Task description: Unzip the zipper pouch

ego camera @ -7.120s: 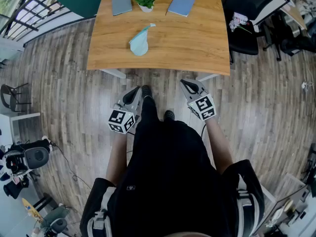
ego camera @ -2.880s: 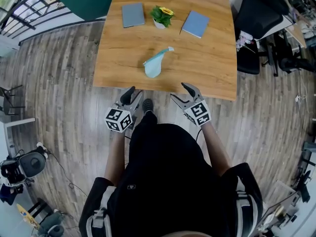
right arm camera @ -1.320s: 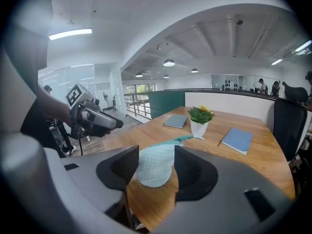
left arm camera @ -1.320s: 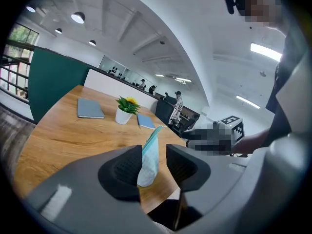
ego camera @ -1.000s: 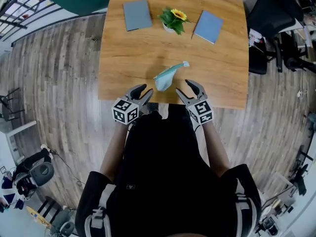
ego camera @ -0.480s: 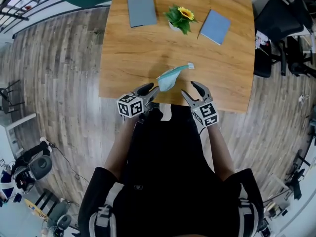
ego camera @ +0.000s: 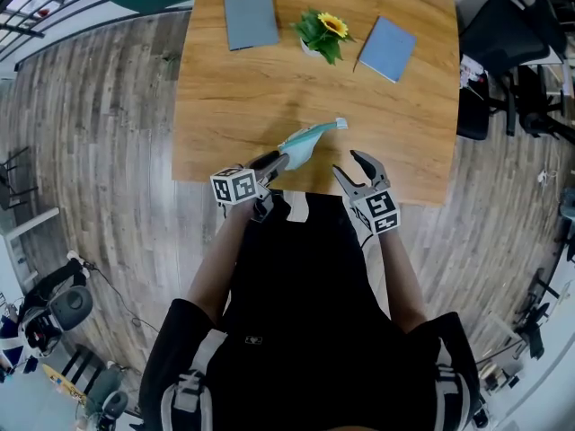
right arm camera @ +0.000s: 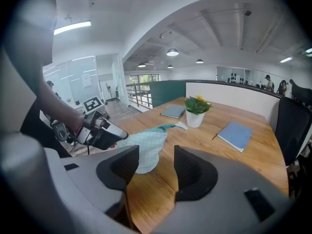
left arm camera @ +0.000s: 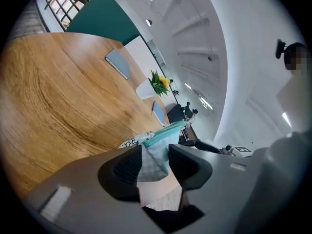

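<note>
A light teal zipper pouch (ego camera: 304,145) lies on the wooden table (ego camera: 234,97) near its front edge, its narrow zipper end pointing away to the right. My left gripper (ego camera: 277,162) has come up to the pouch's wide near end. Its jaws are opening, and in the left gripper view the pouch corner (left arm camera: 158,141) sits between the pads without a clear squeeze. My right gripper (ego camera: 349,165) hovers open just right of the pouch with nothing between its fingers. In the right gripper view the pouch (right arm camera: 144,147) lies ahead, with the left gripper (right arm camera: 103,133) at its left end.
At the table's far side lie two grey-blue notebooks (ego camera: 250,18) (ego camera: 388,48) with a small potted plant (ego camera: 322,32) between them. Black office chairs (ego camera: 490,52) stand to the right of the table. The person stands against the front edge, on wood plank flooring.
The left gripper has moved forward and right until its jaws are around the pouch's near end. The right gripper has barely shifted. Earlier on, both grippers hung low as the person walked up.
</note>
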